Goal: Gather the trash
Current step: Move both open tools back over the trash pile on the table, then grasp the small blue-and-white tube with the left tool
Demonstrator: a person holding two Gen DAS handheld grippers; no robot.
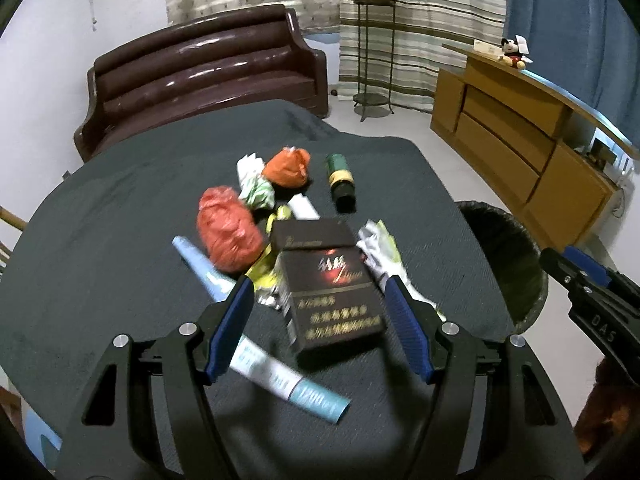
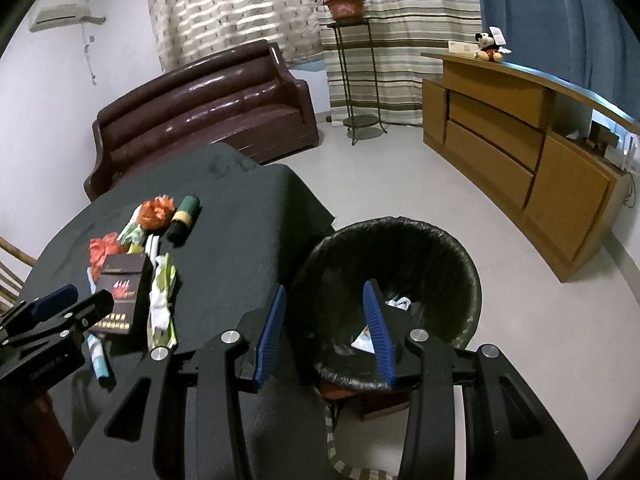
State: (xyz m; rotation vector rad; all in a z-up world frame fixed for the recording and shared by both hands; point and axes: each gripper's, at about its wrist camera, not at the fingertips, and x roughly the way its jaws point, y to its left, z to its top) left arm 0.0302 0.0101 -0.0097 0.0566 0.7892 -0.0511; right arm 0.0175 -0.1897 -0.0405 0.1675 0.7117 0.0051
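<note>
Left wrist view looks down on a round worktop [image 1: 120,216] draped in dark grey cloth, with a heap of litter at its middle. The left gripper [image 1: 320,292] hangs just over the near end of the heap, jaws spread wide and pinching nothing; a dark brown cigarette box with gold lettering [image 1: 332,292] lies between them, its lid flipped open. A long pale blue paper tube [image 1: 264,364] runs under the left jaw. Farther off lie two crumpled orange plastic bags [image 1: 230,236], a dark green roll with a yellow band [image 1: 340,180] and a white-and-green wrapper [image 1: 378,248].

Right wrist view shows the right gripper [image 2: 326,300] above a black-lined round bin [image 2: 460,272] standing right of the worktop, jaws apart and empty. Scraps of paper [image 2: 400,303] lie inside the bin.
</note>
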